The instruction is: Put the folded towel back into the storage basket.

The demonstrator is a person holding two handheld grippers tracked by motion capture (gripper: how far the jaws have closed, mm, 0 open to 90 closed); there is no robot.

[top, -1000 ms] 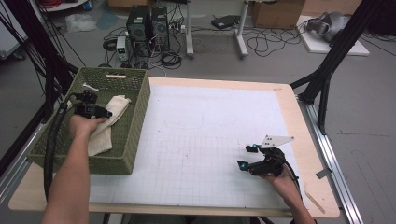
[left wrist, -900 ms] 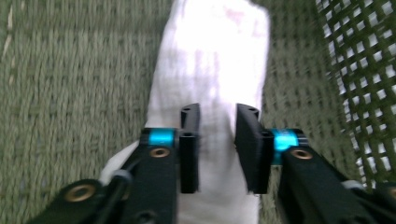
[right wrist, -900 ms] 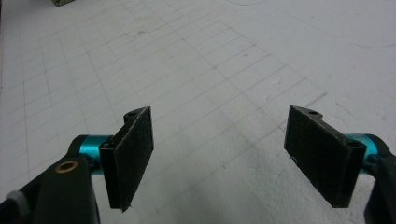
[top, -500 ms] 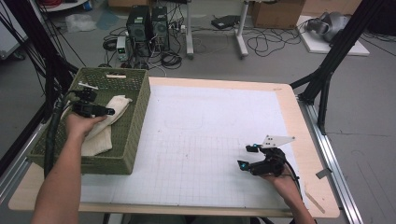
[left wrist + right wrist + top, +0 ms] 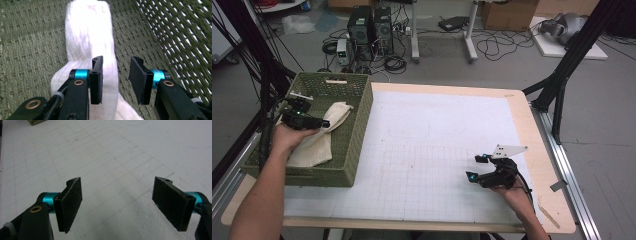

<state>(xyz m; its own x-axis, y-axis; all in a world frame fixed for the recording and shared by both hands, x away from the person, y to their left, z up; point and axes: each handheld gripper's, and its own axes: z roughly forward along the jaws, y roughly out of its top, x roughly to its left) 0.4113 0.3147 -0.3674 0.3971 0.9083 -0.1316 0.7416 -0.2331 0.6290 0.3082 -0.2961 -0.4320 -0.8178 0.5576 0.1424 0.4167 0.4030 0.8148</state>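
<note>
left gripper (image 5: 115, 80): jaws just opening, apart over white towel (image 5: 90, 47) in green basket (image 5: 357, 135) | we are releasing; deposit likely done | right gripper (image 5: 120, 205): gaping, empty

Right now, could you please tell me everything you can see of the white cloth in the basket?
The white cloth is soft, nubby fabric, loosely rolled into a long, rumpled strip. It lies on the floor of the green woven basket, running toward the far wall. The left gripper hovers open over its near end, not gripping it.
</note>
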